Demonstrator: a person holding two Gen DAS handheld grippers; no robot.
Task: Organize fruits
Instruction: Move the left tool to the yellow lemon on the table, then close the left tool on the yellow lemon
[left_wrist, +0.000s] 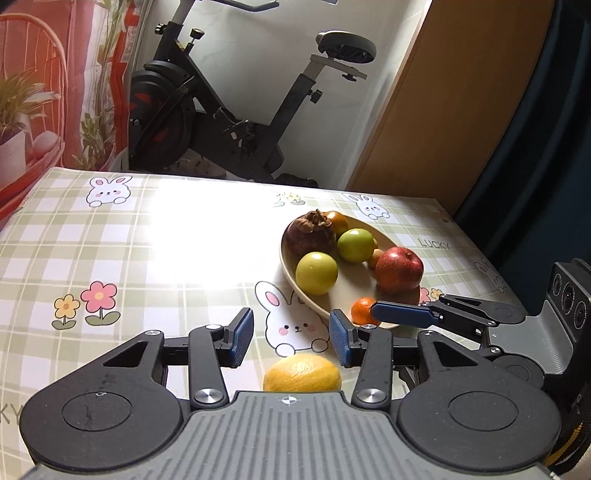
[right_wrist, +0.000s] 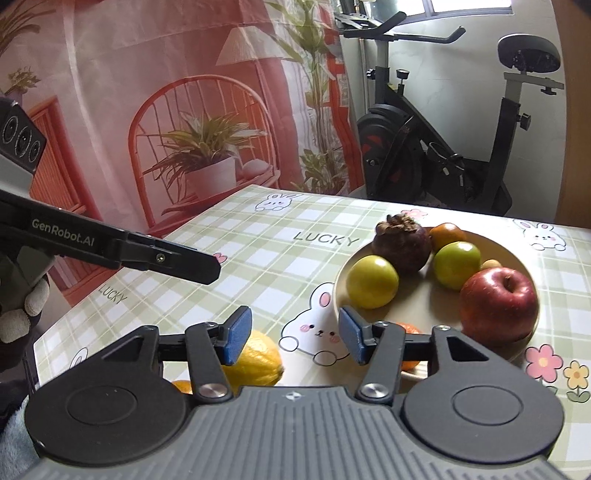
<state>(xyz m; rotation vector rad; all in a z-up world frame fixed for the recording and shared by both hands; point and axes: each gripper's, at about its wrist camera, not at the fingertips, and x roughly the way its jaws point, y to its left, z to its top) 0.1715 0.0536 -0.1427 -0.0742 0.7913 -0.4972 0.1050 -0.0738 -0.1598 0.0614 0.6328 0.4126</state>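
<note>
Left gripper (left_wrist: 291, 339) is seen with jaws apart, nothing between the blue pads. A yellow lemon (left_wrist: 302, 373) lies on the tablecloth (left_wrist: 110, 258) just below and behind the pad line, partly hidden by the gripper body. In the right wrist view the same lemon (right_wrist: 255, 358) shows a dimpled skin and a pointed end; it sits beside the left pad, not gripped.

Right gripper (right_wrist: 295, 339) is also held with jaws apart and empty, hovering over the near rim of the plate (right_wrist: 424, 310). From the left wrist view it (left_wrist: 400, 314) is seen side-on over the plate's near edge.

Plate (left_wrist: 354, 291) is beige and shallow. On it:
- red apple (right_wrist: 498, 302), glossy, stem pit up, near right side
- two green round fruits (right_wrist: 372, 282) and (right_wrist: 457, 264)
- dark purple mangosteen (right_wrist: 402, 242) with a dry brown cap, far side
- dark orange fruit (right_wrist: 447, 232) behind it
- small pale fruit (right_wrist: 490, 264), mostly hidden
- small mandarin (left_wrist: 362, 311) at the near rim, partly covered by gripper parts

Another orange fruit (right_wrist: 183, 386) is glimpsed beside the lemon, mostly hidden.
</note>
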